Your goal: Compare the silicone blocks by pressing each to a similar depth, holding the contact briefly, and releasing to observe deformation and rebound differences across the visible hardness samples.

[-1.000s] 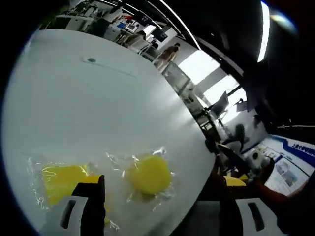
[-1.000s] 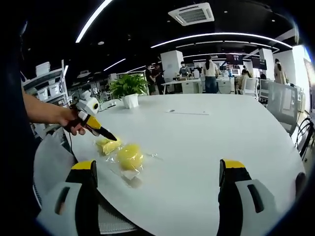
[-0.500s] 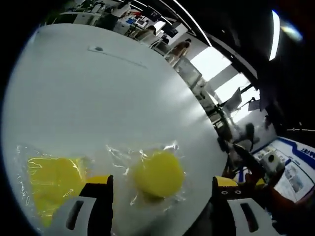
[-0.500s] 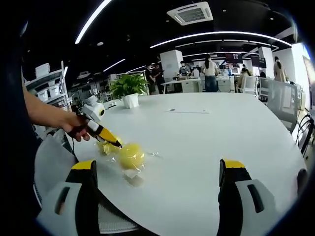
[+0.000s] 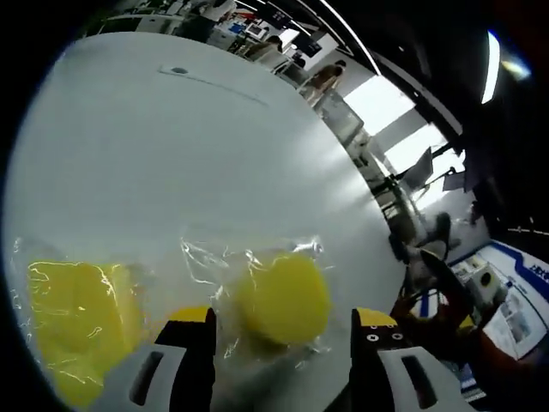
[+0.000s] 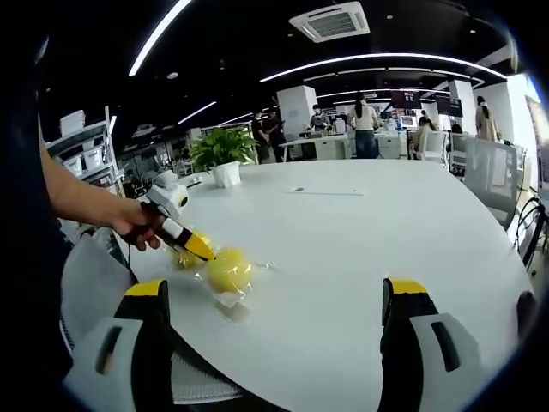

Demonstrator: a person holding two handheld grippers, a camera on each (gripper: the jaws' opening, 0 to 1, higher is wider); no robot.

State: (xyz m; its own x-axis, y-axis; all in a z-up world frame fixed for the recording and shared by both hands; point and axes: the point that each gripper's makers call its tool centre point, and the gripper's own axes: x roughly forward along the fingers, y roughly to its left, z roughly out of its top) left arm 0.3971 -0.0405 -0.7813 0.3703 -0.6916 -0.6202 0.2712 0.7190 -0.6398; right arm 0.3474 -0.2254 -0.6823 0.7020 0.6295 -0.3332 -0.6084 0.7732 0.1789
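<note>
Two bagged yellow silicone blocks (image 5: 283, 296), left one (image 5: 73, 330) cut off.

**An open-plan office with a lab corner**

The wide white counter (image 6: 369, 249) sits in a large open room under a dark ceiling crossed by long curved light strips (image 6: 377, 62) and fitted with a ceiling air-conditioning unit (image 6: 329, 21). Behind it stand desks with monitors (image 6: 343, 148), office chairs (image 6: 491, 176) and several people (image 6: 366, 129) at work. A potted plant (image 6: 223, 153) rests on the far edge. At the left, shelving racks (image 6: 81, 150) carry boxes and equipment. In the left gripper view, bright windows (image 5: 382, 107) line one wall.
</note>
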